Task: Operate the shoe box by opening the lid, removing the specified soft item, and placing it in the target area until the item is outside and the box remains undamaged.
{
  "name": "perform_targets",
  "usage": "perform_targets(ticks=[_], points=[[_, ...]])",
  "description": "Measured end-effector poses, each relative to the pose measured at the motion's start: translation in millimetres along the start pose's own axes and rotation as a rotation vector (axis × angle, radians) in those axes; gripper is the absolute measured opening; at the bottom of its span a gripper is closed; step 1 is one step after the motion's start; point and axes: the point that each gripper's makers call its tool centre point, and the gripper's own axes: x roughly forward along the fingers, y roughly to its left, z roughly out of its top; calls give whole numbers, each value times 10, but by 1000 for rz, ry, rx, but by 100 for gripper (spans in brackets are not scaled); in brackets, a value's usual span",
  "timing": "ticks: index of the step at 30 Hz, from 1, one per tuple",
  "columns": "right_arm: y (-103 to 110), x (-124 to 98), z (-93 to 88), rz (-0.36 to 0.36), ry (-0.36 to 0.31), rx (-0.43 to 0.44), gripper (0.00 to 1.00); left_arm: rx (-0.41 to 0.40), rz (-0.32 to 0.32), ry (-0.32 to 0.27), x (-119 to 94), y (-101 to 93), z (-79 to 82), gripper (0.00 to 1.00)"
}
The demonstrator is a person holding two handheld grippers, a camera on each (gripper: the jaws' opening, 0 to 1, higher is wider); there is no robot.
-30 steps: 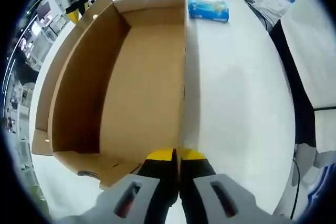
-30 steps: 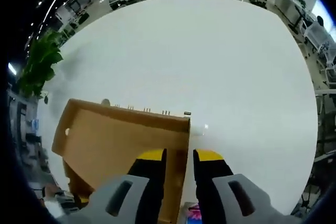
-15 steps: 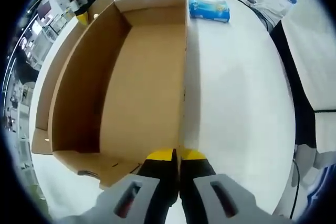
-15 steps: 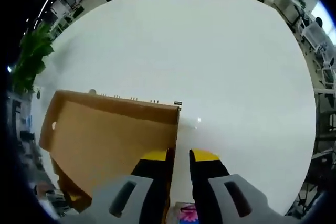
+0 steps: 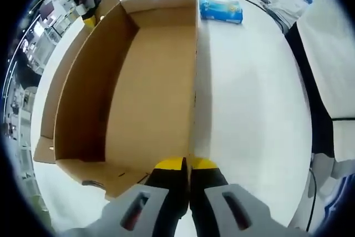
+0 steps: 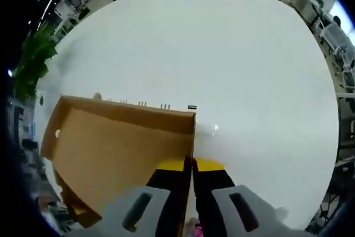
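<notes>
Now I judge the lid step is in hand: my left gripper (image 5: pixel 186 164) and right gripper (image 6: pixel 192 164) are both clenched on a wall edge of the cardboard box (image 5: pixel 150 87), low in each view. A blue soft pack (image 5: pixel 220 5) lies on the white table (image 5: pixel 249 98) at upper centre, just beside the box, so next I should release gently without tearing the wall.

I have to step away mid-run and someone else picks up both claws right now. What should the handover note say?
Left claw: shut on the cardboard box lid's edge, pinching the wall nearest it.
Right claw: shut on the same lid's edge; it also shows at the far corner in the left gripper view.
Things: the lid stands open, its inside bare; a blue packet lies on the white table past the lid.
Done: lid opened.
Left: take out the soft item and place it. The box's inside is out of frame, so locate the item first.
</notes>
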Motion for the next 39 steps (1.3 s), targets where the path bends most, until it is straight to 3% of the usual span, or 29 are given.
perform_targets(ticks=[8,12,22,34,39], points=[[0,-32,11,-17,-45,-80,0,2,-3,0,-5,2,4,0],[-8,-44,-45,-28,-53,-79,0,8,-5,0,-6,-2,1,0],[-8,-113,85,-53,-119,-138,0,9,-1,-1,-10,-3,2,0],[57,-363,132,-39,-210,-141,0,-3,2,1,-5,1,-1,0],[46,-395,173,-32,-217,-115,0,-3,7,-1,-5,2,-2,0]])
